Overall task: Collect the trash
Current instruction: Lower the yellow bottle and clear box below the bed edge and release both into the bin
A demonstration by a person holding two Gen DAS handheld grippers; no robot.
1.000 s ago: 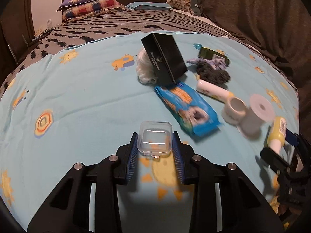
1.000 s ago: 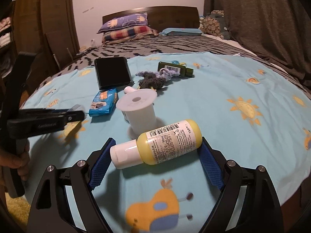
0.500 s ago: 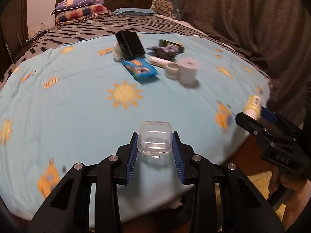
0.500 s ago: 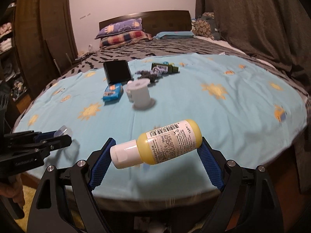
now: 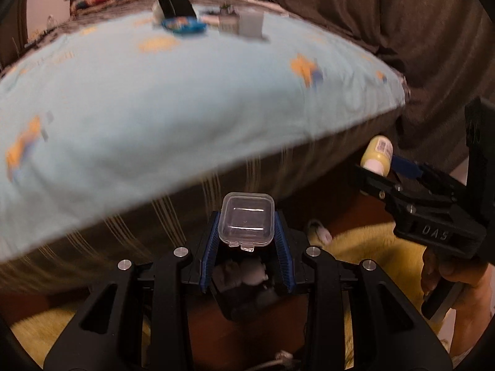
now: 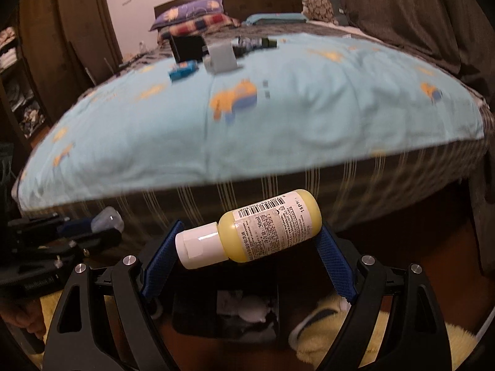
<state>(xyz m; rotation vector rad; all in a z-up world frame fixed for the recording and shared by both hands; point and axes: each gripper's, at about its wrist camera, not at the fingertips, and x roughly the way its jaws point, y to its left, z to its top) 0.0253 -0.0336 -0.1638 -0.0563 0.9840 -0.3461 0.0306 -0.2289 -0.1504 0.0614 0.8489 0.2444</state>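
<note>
My left gripper (image 5: 246,235) is shut on a small clear plastic case (image 5: 246,221), held over a black bin (image 5: 244,290) on the floor by the bed's foot. My right gripper (image 6: 247,241) is shut on a small yellow bottle (image 6: 256,228) with a white cap, held crosswise above the same black bin (image 6: 229,312), which holds white crumpled trash. The right gripper with the bottle (image 5: 378,154) shows at the right of the left wrist view. The left gripper with the case (image 6: 106,220) shows at the left of the right wrist view.
The bed with a light blue sun-print sheet (image 5: 154,102) rises behind the bin. On it lie a black box (image 6: 187,46), a blue packet (image 6: 182,69), a white spool (image 6: 221,57) and other items. A yellow rug (image 6: 371,334) and a slipper (image 6: 312,321) lie by the bin.
Both grippers have drawn back off the bed and dropped below its edge, still holding the case and the bottle. The bin on the floor has come into view beneath them.
</note>
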